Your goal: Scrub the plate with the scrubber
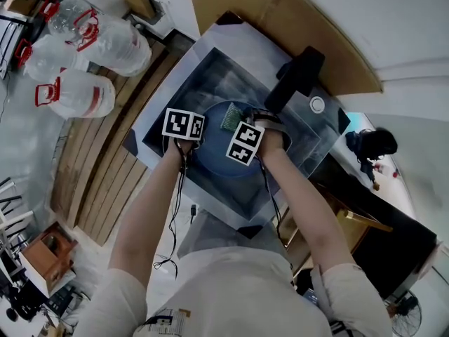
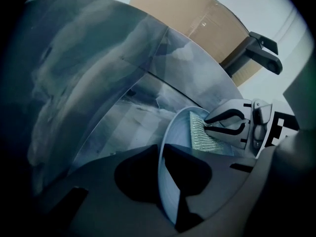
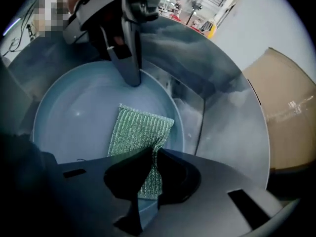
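Stainless steel sink [image 1: 210, 62] fills the middle of my head view, set in a counter above wooden floorboards. At ten o'clock lie clear plastic water jugs with red handles [image 1: 84, 48]; a black faucet [image 1: 298, 76] rises at one o'clock, with a brown cardboard sheet [image 1: 280, 20] behind it.

Inside the basin a round pale-blue plate [image 3: 74, 122] is tilted up on its edge. My left gripper [image 2: 165, 177] has its jaws drawn narrow, clamping the plate's rim at nine o'clock.

My right gripper [image 3: 150, 177] pinches one end of a green woven scrubber pad [image 3: 140, 132]. The rest of the pad lies flat against the plate's face, toward its twelve o'clock edge.
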{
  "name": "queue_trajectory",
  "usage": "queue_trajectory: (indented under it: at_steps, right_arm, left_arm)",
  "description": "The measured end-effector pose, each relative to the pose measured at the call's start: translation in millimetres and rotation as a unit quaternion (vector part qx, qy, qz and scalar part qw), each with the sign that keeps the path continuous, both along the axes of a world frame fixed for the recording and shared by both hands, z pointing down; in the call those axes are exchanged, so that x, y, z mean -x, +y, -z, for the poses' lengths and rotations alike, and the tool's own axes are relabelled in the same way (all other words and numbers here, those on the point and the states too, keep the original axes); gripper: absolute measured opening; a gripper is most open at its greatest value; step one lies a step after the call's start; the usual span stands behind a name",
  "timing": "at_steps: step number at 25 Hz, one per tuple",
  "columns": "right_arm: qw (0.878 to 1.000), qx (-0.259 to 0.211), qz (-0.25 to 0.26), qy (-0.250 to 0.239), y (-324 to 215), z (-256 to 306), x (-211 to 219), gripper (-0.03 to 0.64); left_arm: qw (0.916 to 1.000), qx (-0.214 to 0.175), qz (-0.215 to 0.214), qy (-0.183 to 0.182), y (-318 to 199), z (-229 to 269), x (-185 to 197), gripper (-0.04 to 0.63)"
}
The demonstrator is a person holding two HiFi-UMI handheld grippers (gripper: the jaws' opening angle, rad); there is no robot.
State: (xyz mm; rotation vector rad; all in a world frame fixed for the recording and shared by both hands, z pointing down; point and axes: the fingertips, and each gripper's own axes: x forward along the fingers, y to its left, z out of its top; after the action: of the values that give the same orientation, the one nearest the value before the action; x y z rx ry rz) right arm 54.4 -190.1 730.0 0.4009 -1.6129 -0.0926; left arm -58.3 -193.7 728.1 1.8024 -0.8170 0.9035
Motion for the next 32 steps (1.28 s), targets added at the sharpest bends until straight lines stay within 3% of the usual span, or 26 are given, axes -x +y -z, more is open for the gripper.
queue_trajectory:
  at_steps: [4, 7, 12, 16, 20, 24, 29, 32]
  right_arm:
    - [0.996, 0.052, 0.031, 0.068, 46.3, -1.1, -24.3, 0.066]
    - [0.993, 0.096, 0.032, 0.068, 85.4, -0.9, -21.4, 0.064]
    - [0.992, 0.128, -0.009, -0.021, 115.5, 2.3, 16.7, 0.066]
    - [0.975, 0.147, -0.089, -0.138, 119.0, 12.0, 53.7, 0.064]
    - [0.966, 0.096, -0.154, -0.186, 98.4, 31.7, 48.2, 0.063]
    - [0.946, 0.034, -0.219, -0.236, 77.6, 71.5, 27.7, 0.060]
    - [0.911, -0.039, -0.271, -0.309, 61.4, 139.7, 5.2, 0.058]
    - [0.888, -0.079, -0.279, -0.357, 55.1, 189.6, 4.2, 0.058]
  left_arm:
    - [0.9997, 0.008, 0.023, 0.003, 0.4, -0.5, 4.0, 0.064]
    - [0.9998, 0.004, 0.020, -0.004, 0.3, -0.7, 3.9, 0.067]
    - [0.9990, -0.008, 0.041, -0.016, -0.4, -1.1, 4.5, 0.080]
    - [0.9971, -0.034, 0.056, -0.039, -3.1, 2.8, 8.2, 0.093]
    - [0.9916, -0.060, 0.102, -0.052, -8.1, 15.5, 17.8, 0.122]
    - [0.9862, -0.092, 0.128, -0.050, -9.0, 37.4, 25.3, 0.158]
    - [0.9804, -0.139, 0.138, -0.021, -6.1, 83.8, 26.1, 0.161]
    - [0.9772, -0.174, 0.119, 0.023, -2.5, 122.5, 18.6, 0.160]
